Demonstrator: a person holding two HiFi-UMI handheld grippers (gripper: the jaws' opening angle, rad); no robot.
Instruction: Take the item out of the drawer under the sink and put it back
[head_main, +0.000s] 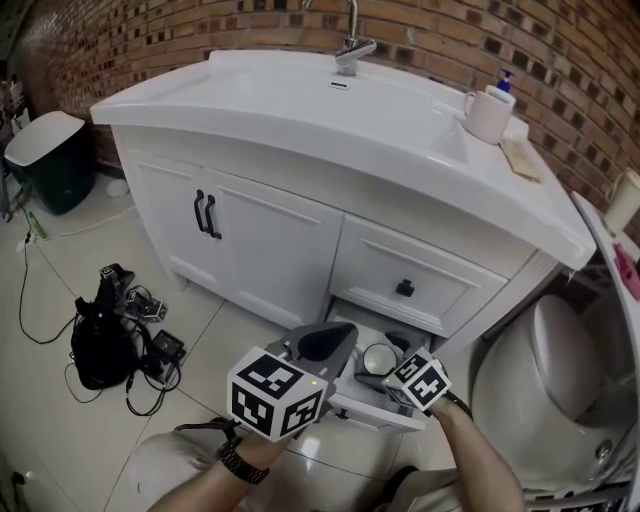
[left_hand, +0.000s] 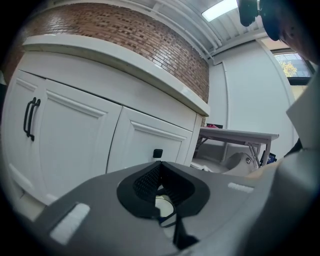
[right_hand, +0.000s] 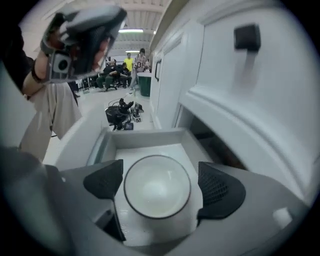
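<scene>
Both forearms reach in from the near edge. The left wrist wears a dark metal wristwatch (head_main: 243, 462), and the right forearm (head_main: 482, 452) angles in towards the low open white drawer (head_main: 380, 410) at the foot of the white panelled sink cabinet (head_main: 270, 240).

The left tongs (left_hand: 160, 164) are raised just left of the drawer and point at the cabinet front. Their black ribbed pads are pressed together at the tips, with nothing between them.

The right tongs (right_hand: 160, 176) are lowered into the drawer with their pads spread wide. They straddle the round white glazed bowl (right_hand: 157, 186), one pad on each side. The left pad sits very close to the rim and the right pad stands a little off it, so I cannot tell whether either touches.

The bowl has a thin dark rim and sits upright on the drawer's smooth white floor, near its front.

Above it is a shut drawer with a small square black knob (head_main: 405, 289). Farther left, the cabinet doors carry two black bar handles (head_main: 206, 214). A red brick wall (head_main: 200, 30) stands behind the glossy white basin top.
</scene>
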